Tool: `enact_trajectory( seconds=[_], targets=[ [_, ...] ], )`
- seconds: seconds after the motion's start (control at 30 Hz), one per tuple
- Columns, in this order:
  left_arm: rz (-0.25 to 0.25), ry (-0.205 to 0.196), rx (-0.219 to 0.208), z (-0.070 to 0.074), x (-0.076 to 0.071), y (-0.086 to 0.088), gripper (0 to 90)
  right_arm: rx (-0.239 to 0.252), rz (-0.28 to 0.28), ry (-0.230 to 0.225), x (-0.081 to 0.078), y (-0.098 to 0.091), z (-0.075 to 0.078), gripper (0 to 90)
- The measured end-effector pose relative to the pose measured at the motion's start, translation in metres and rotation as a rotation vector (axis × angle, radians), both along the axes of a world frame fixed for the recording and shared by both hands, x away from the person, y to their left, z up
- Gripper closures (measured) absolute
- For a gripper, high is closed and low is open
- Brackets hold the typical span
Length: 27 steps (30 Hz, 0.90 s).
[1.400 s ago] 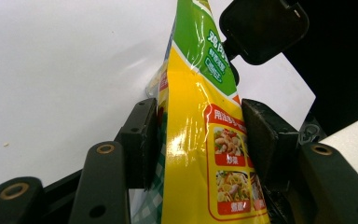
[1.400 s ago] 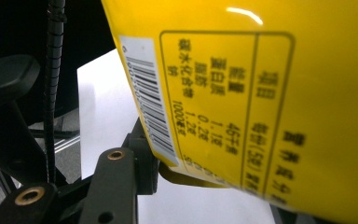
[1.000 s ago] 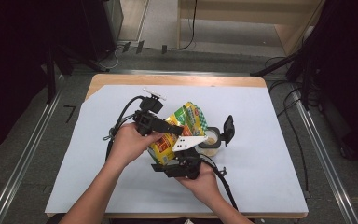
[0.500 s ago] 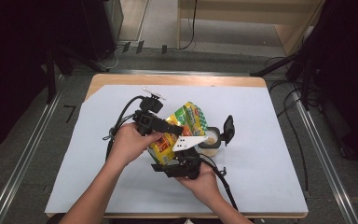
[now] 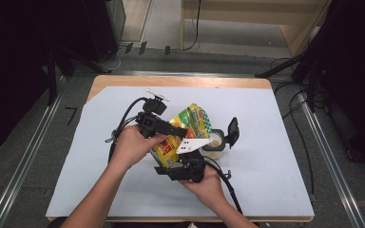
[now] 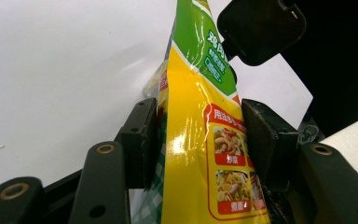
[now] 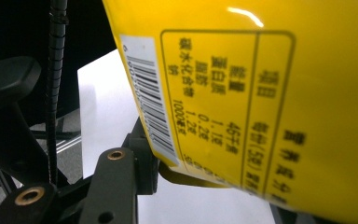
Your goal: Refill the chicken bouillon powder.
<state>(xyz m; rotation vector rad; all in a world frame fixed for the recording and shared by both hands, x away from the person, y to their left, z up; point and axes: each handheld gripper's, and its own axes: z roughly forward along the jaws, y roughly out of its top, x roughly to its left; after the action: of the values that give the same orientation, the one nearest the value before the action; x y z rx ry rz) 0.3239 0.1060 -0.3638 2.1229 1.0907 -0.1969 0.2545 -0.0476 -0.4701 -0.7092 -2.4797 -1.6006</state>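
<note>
Just below the middle of the high view, a yellow and green packet (image 5: 183,135) is held up off the counter (image 5: 275,190) between two hand-held grippers, tilted so its green top leans toward the upper right. The left gripper (image 5: 173,130) comes in from the left of the frame and is clamped on the packet's upper part; in the left gripper view both black pads press the packet (image 6: 200,140) from either side, with the food pictures printed just above them. The right gripper (image 5: 183,164) sits beneath, nearer the bottom of the frame, and grips the packet's lower end. In the right gripper view, the yellow back with its barcode and nutrition table (image 7: 242,93) looms close, with one pad against its bottom edge; the other pad is hidden behind the packet. Just right of the packet, a small round container (image 5: 214,141) stands on the counter with its black flip lid (image 5: 232,132) tipped upright, and something pale inside.
</note>
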Motion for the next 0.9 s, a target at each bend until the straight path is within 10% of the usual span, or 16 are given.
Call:
enact_trajectory(
  seconds=[0.9],
  targets=[
    [0.0,-0.005,0.003,0.0016,-0.0013,-0.0004,49.4,0.001,0.001,-0.003,-0.0004,0.0003,0.001,58.0]
  ],
)
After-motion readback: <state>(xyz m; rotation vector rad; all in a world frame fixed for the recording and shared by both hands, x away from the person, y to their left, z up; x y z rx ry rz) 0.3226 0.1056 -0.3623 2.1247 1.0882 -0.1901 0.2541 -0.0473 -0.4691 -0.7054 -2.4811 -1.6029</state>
